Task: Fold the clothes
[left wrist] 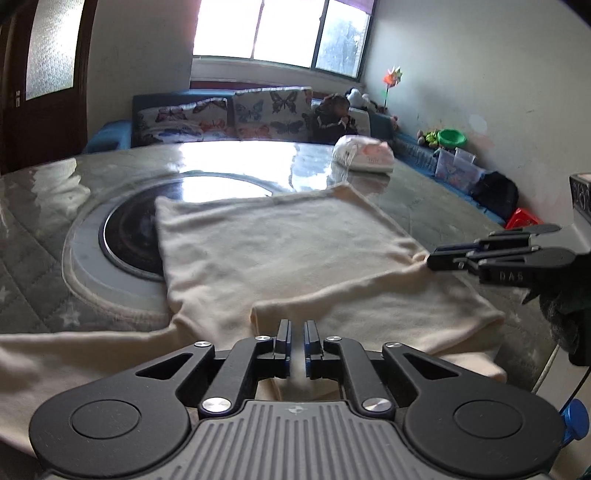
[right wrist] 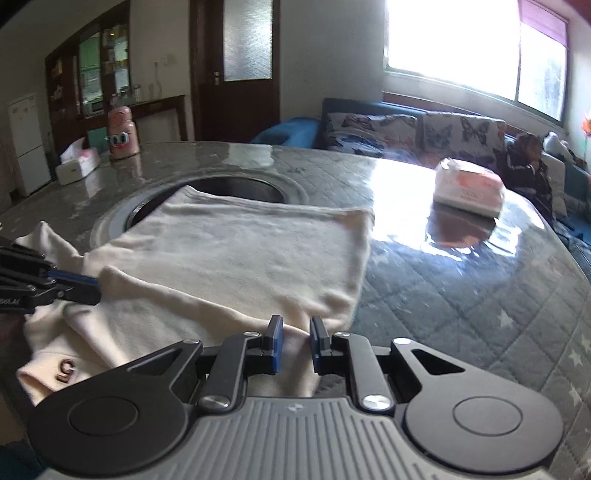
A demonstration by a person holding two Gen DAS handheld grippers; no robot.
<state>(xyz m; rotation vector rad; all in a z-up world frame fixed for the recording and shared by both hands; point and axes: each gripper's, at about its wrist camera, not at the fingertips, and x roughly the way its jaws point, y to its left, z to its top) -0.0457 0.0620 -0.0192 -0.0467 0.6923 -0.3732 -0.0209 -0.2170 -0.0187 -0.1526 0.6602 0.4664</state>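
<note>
Left gripper (left wrist: 297,341): black linkage arms, silver screws, blue-edged fingers, ribbed grey body behind, blue knob at its right. Right gripper (right wrist: 295,341): identical build; pale lettering on its side.

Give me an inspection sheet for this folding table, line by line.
Surface: quilted grey table under glossy cover, round hotplate inset.
Job's things: cream garment spread flat, near edge partly folded.
Clutter: tissue pack, tissue box, pink bottle.
Grippers: left gripper shut on the cloth edge; right gripper shut on the cloth edge.
Cables: thin cord near the right gripper.
Surroundings: butterfly sofa, bright window, door.
</note>
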